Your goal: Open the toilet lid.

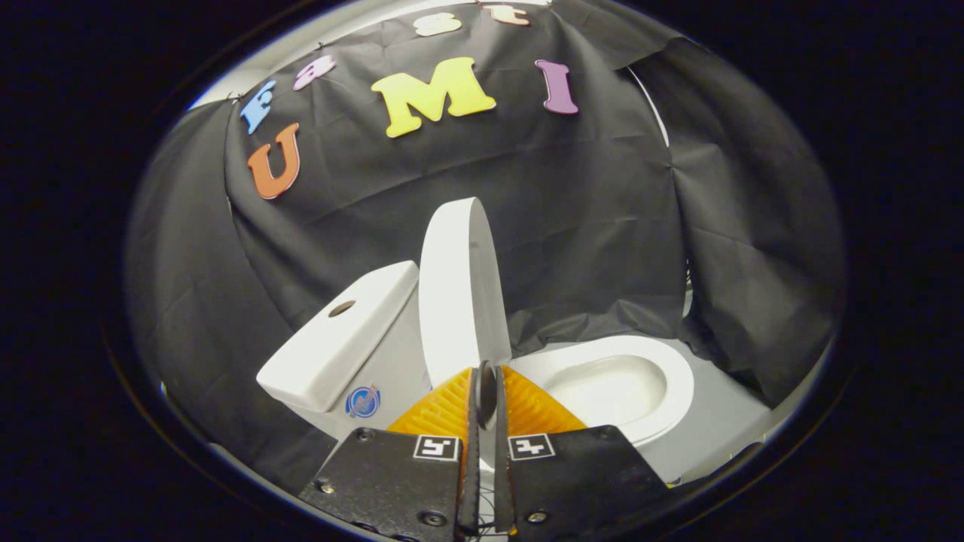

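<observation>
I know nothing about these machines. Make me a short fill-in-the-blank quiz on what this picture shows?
1. The toilet lid stands ____, not lying flat on the seat.
2. The gripper has its two orange fingers nearly ____ together.
3. The tank has a round ____ in its top.
4. The bowl is coloured ____.

Missing words: raised; closed; button; white

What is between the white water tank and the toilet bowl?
In the gripper view, the raised lid stands between the tank and the bowl, just ahead of the nearly closed gripper.
</observation>
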A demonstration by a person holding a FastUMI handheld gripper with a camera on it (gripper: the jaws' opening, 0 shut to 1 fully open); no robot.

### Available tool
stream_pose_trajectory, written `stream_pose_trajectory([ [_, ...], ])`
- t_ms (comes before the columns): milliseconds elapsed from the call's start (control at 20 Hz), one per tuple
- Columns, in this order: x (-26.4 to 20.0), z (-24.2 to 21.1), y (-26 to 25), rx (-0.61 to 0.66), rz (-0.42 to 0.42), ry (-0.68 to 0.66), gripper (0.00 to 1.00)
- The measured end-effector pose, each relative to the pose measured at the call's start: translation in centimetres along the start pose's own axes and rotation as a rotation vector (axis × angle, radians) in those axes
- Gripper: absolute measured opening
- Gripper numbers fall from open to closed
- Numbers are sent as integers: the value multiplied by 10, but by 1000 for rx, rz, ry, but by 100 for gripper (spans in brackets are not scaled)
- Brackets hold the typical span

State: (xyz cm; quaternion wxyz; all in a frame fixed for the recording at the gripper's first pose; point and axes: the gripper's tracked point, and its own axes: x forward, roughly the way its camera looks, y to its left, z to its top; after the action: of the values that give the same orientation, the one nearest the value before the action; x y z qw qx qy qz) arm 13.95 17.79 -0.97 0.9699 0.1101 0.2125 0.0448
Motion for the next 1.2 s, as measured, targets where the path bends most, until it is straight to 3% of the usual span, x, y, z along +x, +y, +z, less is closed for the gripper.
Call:
stream_pose_trajectory([
  [950, 17, -17, 59, -73, 45, 8, 15],
  [1150, 20, -25, 72, -130, 80, 38, 18],
  [1200, 21, -28, 76, -158, 93, 43, 23],
])
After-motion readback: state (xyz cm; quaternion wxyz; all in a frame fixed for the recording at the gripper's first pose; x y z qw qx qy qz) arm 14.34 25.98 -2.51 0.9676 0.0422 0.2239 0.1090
